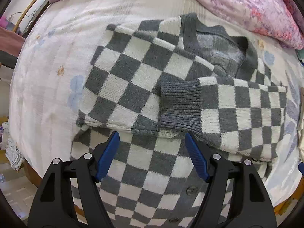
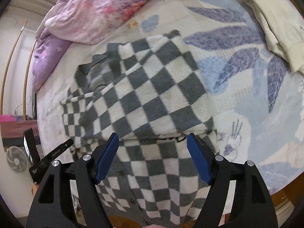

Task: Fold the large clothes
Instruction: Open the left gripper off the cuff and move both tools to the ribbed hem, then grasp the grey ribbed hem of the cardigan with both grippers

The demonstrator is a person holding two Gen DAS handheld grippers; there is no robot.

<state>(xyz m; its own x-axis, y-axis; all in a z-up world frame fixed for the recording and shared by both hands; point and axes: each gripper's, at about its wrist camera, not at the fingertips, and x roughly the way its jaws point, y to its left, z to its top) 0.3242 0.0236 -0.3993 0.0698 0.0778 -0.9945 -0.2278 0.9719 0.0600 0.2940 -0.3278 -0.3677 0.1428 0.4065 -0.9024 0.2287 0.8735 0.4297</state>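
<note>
A grey-and-white checkered knit cardigan (image 1: 144,72) lies on the bed with both sleeves folded across its front. One sleeve's grey ribbed cuff (image 1: 180,106) lies in the middle. Buttons (image 1: 191,190) show on the lower part near me. My left gripper (image 1: 152,142) is open and empty, just above the lower body of the cardigan, below the folded sleeves. The same cardigan (image 2: 152,98) fills the right wrist view. My right gripper (image 2: 153,142) is open and empty over its lower part, at the edge of the folded sleeve.
The bed sheet (image 2: 247,98) is white with blue leaf prints. A pink and purple quilt (image 1: 256,5) is bunched at the far side. A cream garment (image 2: 269,22) lies at the far right. The left gripper's black body (image 2: 47,159) and a floor fan (image 2: 16,161) show at left.
</note>
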